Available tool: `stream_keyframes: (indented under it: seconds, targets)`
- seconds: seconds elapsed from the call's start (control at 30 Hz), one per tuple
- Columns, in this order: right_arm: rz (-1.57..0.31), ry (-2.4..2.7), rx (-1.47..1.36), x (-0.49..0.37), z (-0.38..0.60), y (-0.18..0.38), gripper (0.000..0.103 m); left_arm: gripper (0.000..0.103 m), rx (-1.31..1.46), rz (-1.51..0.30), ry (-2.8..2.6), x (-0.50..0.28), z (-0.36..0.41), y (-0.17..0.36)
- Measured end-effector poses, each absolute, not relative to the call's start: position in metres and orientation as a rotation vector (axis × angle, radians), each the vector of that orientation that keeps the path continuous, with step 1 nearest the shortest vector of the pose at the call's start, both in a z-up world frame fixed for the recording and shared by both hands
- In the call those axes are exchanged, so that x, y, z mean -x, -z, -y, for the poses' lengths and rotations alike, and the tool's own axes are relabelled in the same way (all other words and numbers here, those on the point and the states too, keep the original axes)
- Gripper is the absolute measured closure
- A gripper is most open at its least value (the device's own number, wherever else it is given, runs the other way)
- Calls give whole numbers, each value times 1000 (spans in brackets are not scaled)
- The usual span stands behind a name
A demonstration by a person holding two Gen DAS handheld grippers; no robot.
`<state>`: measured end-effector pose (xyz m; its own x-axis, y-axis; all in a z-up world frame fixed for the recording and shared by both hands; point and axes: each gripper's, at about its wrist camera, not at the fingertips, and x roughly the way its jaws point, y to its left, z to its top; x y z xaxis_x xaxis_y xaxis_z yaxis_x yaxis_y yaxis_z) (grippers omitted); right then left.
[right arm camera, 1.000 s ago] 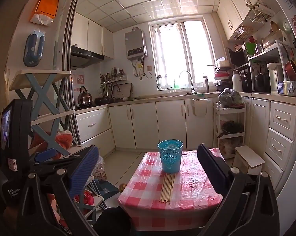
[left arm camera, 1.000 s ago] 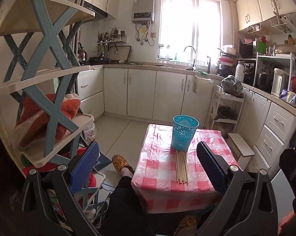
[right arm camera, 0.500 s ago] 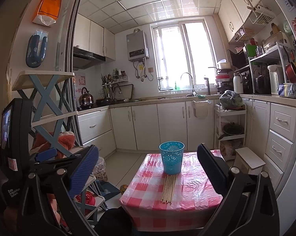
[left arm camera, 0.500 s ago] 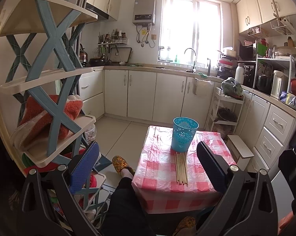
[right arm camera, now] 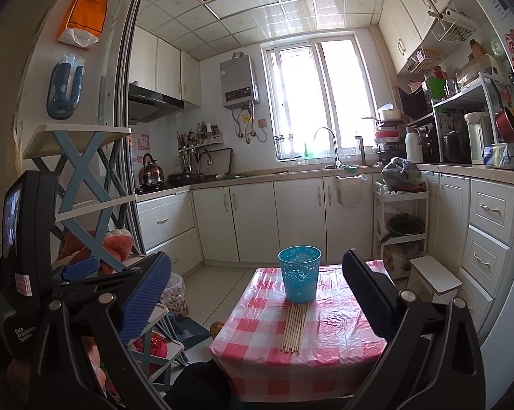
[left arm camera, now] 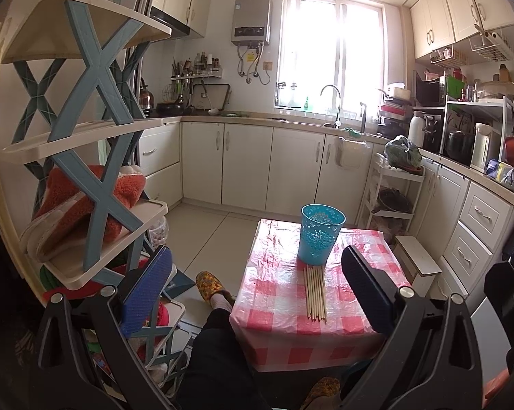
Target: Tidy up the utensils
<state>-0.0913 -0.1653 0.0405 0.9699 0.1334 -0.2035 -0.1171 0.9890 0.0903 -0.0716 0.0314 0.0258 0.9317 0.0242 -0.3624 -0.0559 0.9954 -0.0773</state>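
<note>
None of the chopsticks point(left arm camera: 315, 294) are stowed yet: the bundle lies at lower centre on the checked tablecloth point(left arm camera: 274, 307), touching the empty-looking blue cup point(left arm camera: 320, 232). Left gripper point(left arm camera: 257, 290) and right gripper point(right arm camera: 257, 294) hang spread wide, holding nothing.

Glossy plastic checked tablecloth point(left arm camera: 284, 300), pale wooden sticks point(left arm camera: 315, 292), perforated blue plastic cup point(left arm camera: 320, 232).

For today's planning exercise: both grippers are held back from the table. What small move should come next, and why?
Probably lower the right gripper toward the chopsticks: they lie flat beside the blue cup, and both grippers are open, holding nothing.
</note>
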Motion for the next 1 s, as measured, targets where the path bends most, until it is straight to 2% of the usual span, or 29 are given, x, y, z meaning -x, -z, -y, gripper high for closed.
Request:
stream_keyframes:
  seconds: [1.0]
  targets:
    - [-195,-130,-86,96,166,-37,7,8,86,-367,-42,73,-31,-25]
